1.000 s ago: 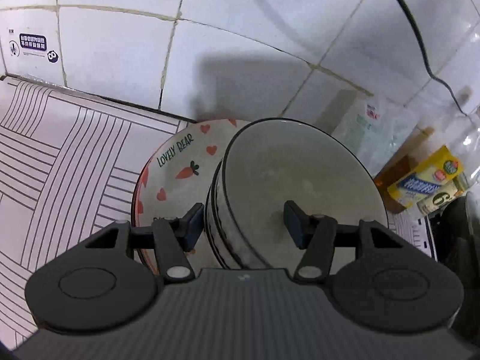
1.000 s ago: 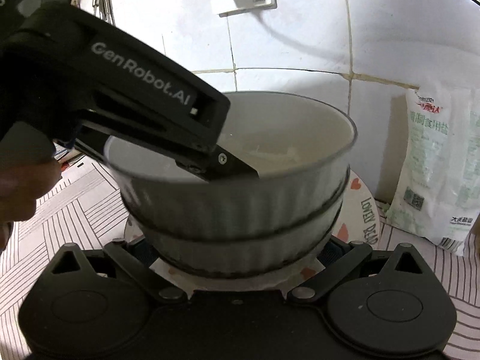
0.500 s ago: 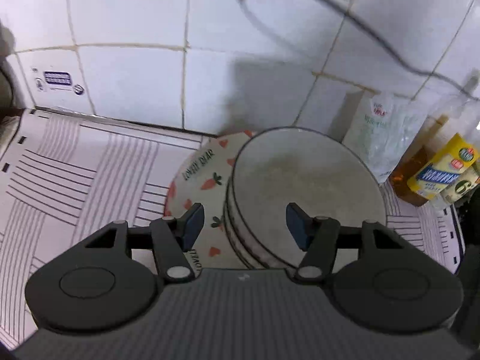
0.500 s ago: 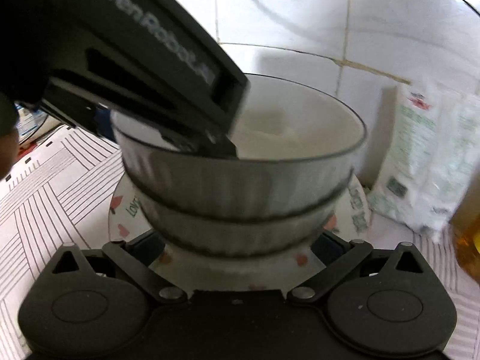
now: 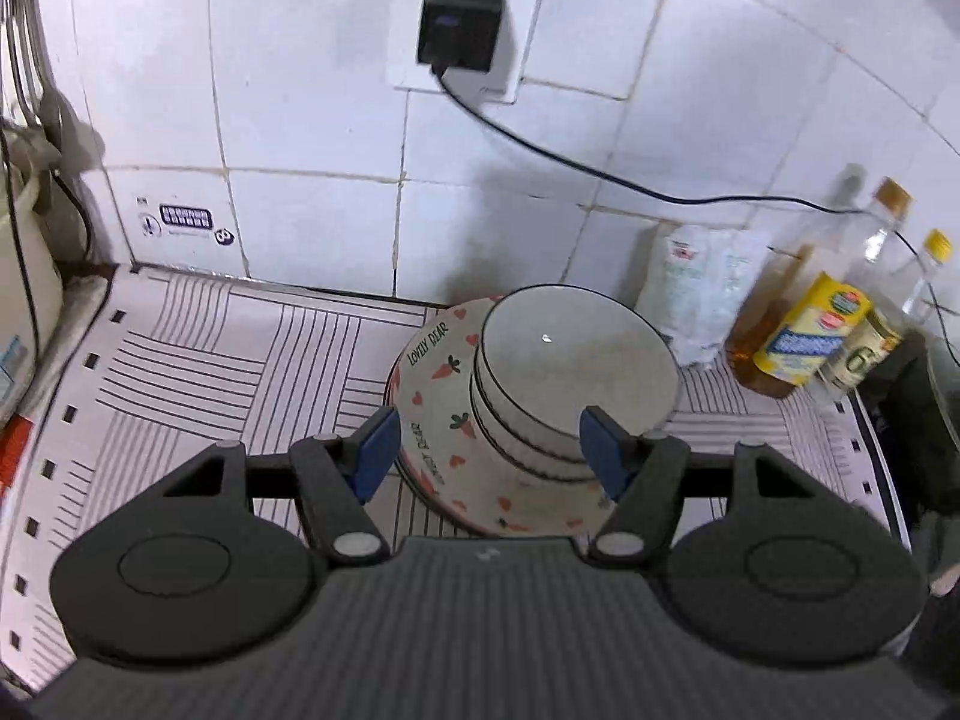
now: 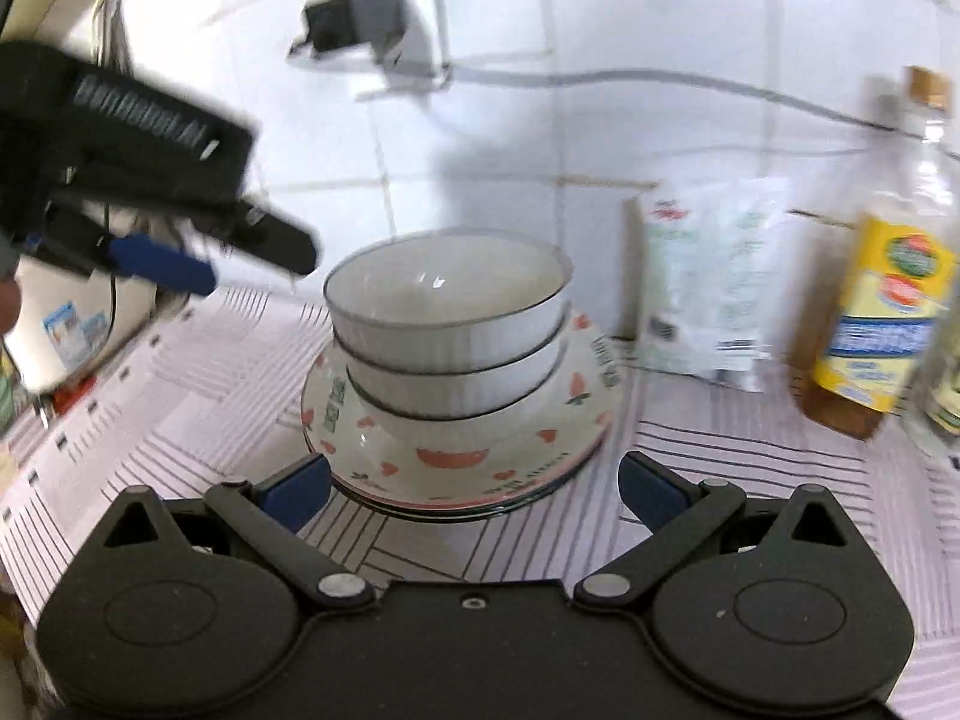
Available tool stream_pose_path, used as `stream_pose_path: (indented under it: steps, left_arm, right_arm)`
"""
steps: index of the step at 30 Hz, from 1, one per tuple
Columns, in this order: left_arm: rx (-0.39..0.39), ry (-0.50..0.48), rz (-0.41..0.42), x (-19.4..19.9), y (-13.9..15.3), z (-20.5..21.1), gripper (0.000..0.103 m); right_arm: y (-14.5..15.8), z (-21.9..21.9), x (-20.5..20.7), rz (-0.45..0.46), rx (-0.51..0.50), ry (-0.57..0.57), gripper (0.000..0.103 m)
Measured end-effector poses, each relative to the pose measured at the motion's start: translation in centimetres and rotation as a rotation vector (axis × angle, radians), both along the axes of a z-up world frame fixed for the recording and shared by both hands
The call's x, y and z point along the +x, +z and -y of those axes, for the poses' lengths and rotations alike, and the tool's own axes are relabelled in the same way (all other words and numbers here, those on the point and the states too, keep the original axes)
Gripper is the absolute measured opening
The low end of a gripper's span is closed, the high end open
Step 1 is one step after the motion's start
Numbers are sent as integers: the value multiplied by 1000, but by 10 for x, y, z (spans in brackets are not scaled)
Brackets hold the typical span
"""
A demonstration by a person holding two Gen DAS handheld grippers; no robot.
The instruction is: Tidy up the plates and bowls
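Two white ribbed bowls (image 6: pixel 450 324) with dark rims are nested, standing on a stack of heart-and-carrot "Lovely Bear" plates (image 6: pixel 456 462) on the striped mat near the tiled wall. The bowls (image 5: pixel 576 378) and plates (image 5: pixel 438 396) also show in the left wrist view. My left gripper (image 5: pixel 489 453) is open and empty, raised above and in front of the stack; it shows at upper left in the right wrist view (image 6: pixel 180 258). My right gripper (image 6: pixel 474 489) is open and empty, just in front of the plates.
A white bag (image 6: pixel 714 282) leans on the wall right of the stack, with oil and sauce bottles (image 6: pixel 876 312) further right. A plugged wall socket (image 5: pixel 462 30) and its cable are above. A white appliance (image 5: pixel 18 276) stands at far left. The striped mat (image 5: pixel 210 360) covers the counter.
Both grippers have pulled back and up from the stacked bowls. The right gripper's fingers, which flanked the plates, are now clear of them. The stack has stayed put.
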State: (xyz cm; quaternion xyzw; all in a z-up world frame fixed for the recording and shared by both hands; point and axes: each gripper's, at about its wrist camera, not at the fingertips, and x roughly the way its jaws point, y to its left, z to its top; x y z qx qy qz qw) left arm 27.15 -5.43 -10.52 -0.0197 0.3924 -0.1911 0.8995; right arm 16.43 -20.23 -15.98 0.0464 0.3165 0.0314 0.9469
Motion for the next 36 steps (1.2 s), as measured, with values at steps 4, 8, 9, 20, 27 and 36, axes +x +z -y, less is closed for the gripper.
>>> stream_pose_path:
  steps: [4,8,9,20,27,36]
  left_arm:
    - [19,-36,34,-24,12,-4,66]
    - [39,-55,56,-49,20,-9,68]
    - [43,-58,60,-55,22,-10,69]
    - [91,-80,38,-117,36,-27,73]
    - [118,-72,35,-148,43,-39,78]
    - [160,-46,81,-183,57,-46,89]
  right_arm:
    - [16,20,-13,-20,18,-28,103]
    - [24,26,-32,-11,28,-15,103]
    - [26,26,-36,-8,31,-22,103]
    - [70,16,-95,-12,-82,-83,103]
    - [98,14,-130,-47,-81,-159,103]
    - [104,15,-163,-45,-101,-228,103]
